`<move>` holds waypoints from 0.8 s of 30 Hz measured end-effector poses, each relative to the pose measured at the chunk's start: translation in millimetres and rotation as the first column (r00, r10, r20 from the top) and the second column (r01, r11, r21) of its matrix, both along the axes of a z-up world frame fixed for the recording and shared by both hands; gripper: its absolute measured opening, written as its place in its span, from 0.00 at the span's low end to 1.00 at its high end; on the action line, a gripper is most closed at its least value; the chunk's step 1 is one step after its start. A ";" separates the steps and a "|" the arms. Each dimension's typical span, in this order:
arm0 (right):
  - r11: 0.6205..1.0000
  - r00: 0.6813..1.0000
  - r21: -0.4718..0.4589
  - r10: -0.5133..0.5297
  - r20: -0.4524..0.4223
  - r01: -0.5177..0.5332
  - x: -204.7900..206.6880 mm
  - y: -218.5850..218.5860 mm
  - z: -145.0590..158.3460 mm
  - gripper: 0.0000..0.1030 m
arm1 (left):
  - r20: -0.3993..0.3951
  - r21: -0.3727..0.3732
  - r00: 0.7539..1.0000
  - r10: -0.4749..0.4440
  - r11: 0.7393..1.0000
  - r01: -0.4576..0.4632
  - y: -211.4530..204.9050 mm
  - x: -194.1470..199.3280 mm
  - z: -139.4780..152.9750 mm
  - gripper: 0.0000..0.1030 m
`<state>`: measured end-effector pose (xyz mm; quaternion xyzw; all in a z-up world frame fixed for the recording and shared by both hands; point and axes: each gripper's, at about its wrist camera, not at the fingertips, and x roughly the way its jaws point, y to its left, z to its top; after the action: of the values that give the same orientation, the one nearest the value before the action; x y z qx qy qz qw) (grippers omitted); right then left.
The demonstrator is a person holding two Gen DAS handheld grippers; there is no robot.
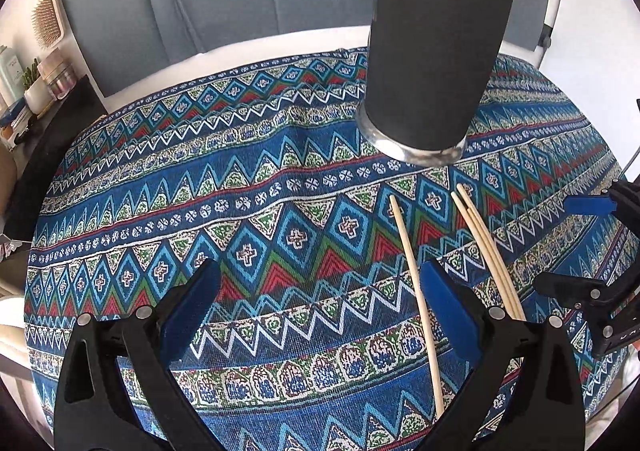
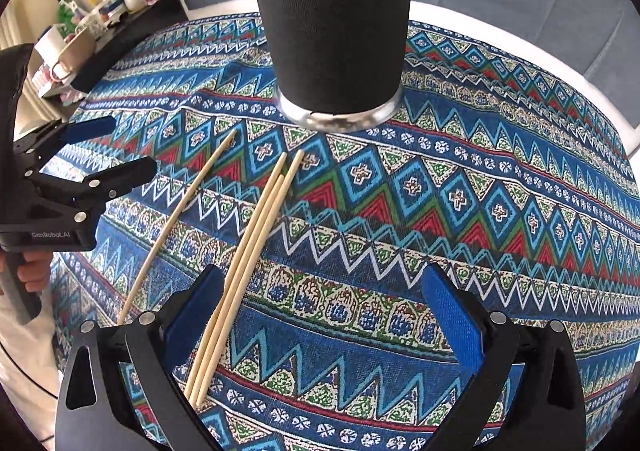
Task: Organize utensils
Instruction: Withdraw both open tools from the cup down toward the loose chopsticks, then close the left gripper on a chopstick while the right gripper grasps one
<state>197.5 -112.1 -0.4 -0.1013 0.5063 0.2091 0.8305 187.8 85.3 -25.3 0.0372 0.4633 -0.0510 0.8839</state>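
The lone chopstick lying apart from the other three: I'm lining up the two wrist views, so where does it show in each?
Left wrist view: the lone chopstick runs up from lower centre-right, just left of the left tool's right-hand finger.
Right wrist view: it lies left of centre, slanting toward upper right, left of the three chopsticks.
Shared landmark: the black cup standing beyond the chopstick tips.
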 end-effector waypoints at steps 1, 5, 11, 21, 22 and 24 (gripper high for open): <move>1.000 1.000 -0.010 -0.001 -0.002 0.001 -0.4 2.2 -3.0 0.92 | -0.015 -0.001 1.000 -0.004 1.000 0.004 -1.0 0.4 -3.1 0.94; 0.999 1.000 -0.038 0.001 -0.020 -0.002 1.1 9.5 -13.1 0.92 | -0.056 0.015 0.998 0.007 1.000 -0.006 -4.5 3.9 -12.6 0.94; 1.000 1.000 -0.025 -0.015 -0.022 0.014 5.8 14.2 -21.2 0.92 | -0.090 0.022 0.996 0.005 1.000 -0.003 -11.8 9.3 -20.7 0.94; 0.997 1.000 -0.072 -0.025 0.007 0.025 3.1 8.5 -21.1 0.92 | -0.125 0.027 0.992 0.000 1.000 0.003 -29.6 22.2 -35.0 0.96; 0.997 0.999 -0.076 -0.017 0.030 0.019 2.0 10.7 -20.1 0.92 | -0.133 0.020 0.991 0.005 1.000 -0.002 -28.9 23.9 -35.3 0.96; 0.996 0.999 -0.088 -0.011 0.041 0.014 0.6 11.6 -19.2 0.92 | -0.138 0.009 0.990 0.008 1.000 -0.007 -27.6 26.2 -35.7 0.96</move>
<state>198.1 -100.5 -19.6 -0.1390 0.4987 0.1792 0.8366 214.0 57.7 -61.0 0.0353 0.5237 -0.0481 0.8498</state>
